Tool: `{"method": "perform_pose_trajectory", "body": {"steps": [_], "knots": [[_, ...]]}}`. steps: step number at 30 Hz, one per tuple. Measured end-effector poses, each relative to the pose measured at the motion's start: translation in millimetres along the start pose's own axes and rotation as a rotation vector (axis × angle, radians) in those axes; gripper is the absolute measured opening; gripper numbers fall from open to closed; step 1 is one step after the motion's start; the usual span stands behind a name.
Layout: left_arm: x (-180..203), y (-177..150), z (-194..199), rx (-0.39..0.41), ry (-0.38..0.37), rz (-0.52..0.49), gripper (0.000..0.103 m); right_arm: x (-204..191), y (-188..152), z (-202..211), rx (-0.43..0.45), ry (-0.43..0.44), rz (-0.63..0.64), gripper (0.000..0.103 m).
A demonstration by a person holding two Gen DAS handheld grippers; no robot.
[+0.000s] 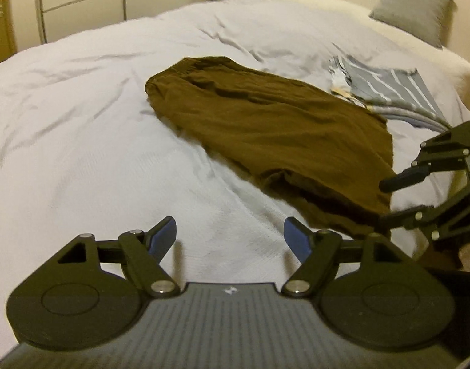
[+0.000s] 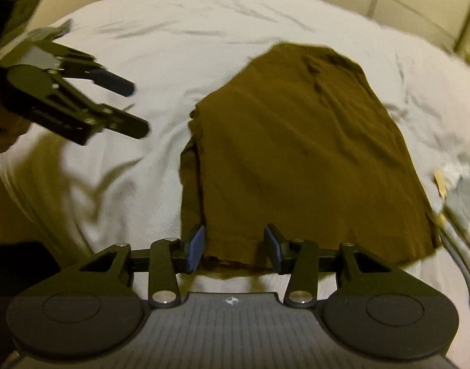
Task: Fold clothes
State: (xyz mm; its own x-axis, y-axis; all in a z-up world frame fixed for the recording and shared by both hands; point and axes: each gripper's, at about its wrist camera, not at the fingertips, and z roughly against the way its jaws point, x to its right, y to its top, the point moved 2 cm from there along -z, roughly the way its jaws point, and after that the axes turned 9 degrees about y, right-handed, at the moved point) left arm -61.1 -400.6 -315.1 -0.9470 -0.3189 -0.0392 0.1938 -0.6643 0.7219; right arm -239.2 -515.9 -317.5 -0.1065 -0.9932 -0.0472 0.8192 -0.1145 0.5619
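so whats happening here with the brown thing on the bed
A person is folding clothes on a bed with a handheld gripper in each hand. The brown garment lies already folded over on the white cover. The right gripper is open, its fingers either side of the garment's near edge. The left gripper is open over bare cover, holding nothing. A striped grey garment lies beside the brown one.

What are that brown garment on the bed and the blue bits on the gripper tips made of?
The brown garment looks like a soft woven cloth, perhaps cotton: matte, with fine creases and a limp, slightly frayed hem. The blue pads on the right gripper seem rubber or soft plastic, smooth and dull, set on hard black plastic fingers. The exact materials cannot be confirmed.
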Motion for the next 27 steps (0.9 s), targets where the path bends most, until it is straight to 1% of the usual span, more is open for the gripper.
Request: {"method": "perform_pose_trajectory", "body": {"steps": [1, 2, 3, 4, 5, 8, 12, 15, 16, 17, 19, 20, 24, 25, 26, 27], "knots": [[4, -4, -2, 0.021, 0.004, 0.014, 0.074, 0, -6, -1, 0.023, 0.000, 0.033, 0.035], [8, -7, -3, 0.038, 0.010, 0.028, 0.074, 0, -12, -3, 0.045, -0.001, 0.065, 0.025], [12, -10, -5, 0.055, 0.014, 0.041, 0.074, 1, -16, -2, 0.074, 0.005, 0.073, 0.015], [16, -11, -6, 0.071, 0.014, 0.047, 0.074, 2, -20, -1, 0.105, 0.013, 0.076, 0.006], [21, -13, -8, 0.087, 0.014, 0.053, 0.074, 3, -24, 0, 0.135, 0.020, 0.078, 0.000], [33, -16, -10, 0.150, 0.020, 0.062, 0.074, 8, -30, 8, 0.238, 0.030, 0.055, 0.000], [41, -20, -15, 0.221, 0.048, 0.119, 0.074, 16, -36, 23, 0.369, 0.019, 0.013, 0.000], [51, -18, -15, 0.278, 0.130, 0.086, 0.074, 19, -46, 28, 0.434, 0.022, 0.000, 0.000], [54, -16, -16, 0.276, 0.155, 0.075, 0.074, 18, -49, 27, 0.447, 0.010, 0.015, 0.000], [56, -12, -20, 0.252, 0.177, 0.073, 0.074, 18, -53, 25, 0.452, 0.001, 0.018, 0.000], [60, -6, -28, 0.210, 0.219, 0.068, 0.073, 19, -58, 25, 0.459, 0.022, -0.037, 0.000], [62, -3, -31, 0.204, 0.237, 0.061, 0.073, 20, -59, 27, 0.468, 0.039, -0.064, 0.000], [67, 9, -42, 0.179, 0.309, 0.031, 0.074, 11, -61, 32, 0.485, 0.032, -0.029, 0.000], [67, 12, -43, 0.175, 0.332, 0.031, 0.072, 10, -62, 33, 0.486, 0.033, -0.023, 0.000], [62, 12, -40, 0.176, 0.368, 0.057, 0.067, 10, -62, 34, 0.487, 0.033, -0.018, 0.000], [55, 10, -36, 0.174, 0.394, 0.099, 0.067, 9, -63, 35, 0.488, 0.034, -0.013, 0.000]]}}
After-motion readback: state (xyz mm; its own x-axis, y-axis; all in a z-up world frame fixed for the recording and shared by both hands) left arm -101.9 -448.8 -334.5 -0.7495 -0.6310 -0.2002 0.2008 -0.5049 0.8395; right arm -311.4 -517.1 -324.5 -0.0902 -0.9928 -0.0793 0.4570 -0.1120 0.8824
